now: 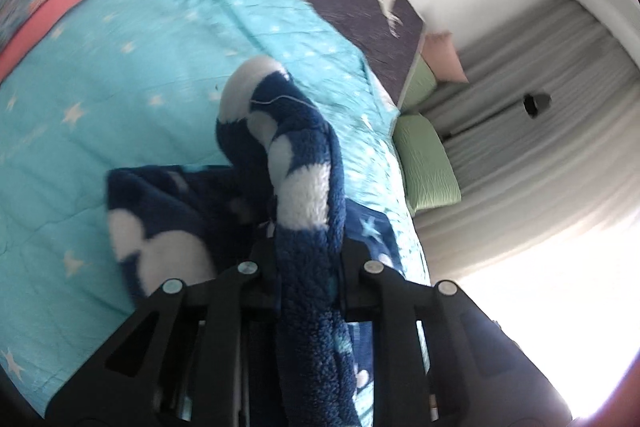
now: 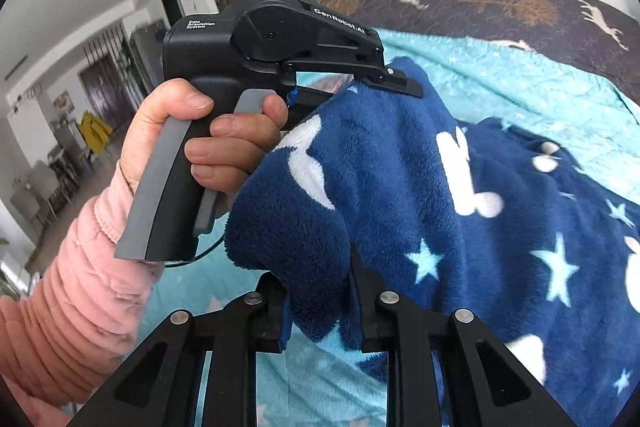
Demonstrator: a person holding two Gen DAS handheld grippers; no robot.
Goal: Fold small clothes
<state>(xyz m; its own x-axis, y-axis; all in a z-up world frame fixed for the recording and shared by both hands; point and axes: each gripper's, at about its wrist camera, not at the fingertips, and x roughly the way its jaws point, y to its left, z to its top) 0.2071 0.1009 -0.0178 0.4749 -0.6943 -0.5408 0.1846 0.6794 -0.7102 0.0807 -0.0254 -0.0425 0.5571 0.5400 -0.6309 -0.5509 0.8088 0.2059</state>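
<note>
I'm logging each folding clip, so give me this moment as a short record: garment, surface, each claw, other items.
garment: navy fleece piece with white shapes and pale stars, partly lifted
surface: turquoise star bedspread
left claw: shut on a bunched fold of the fleece
right claw: shut on the fleece edge
hand: grips the left claw's handle, pink sleeve
other items: folded clothes, green pillows
</note>
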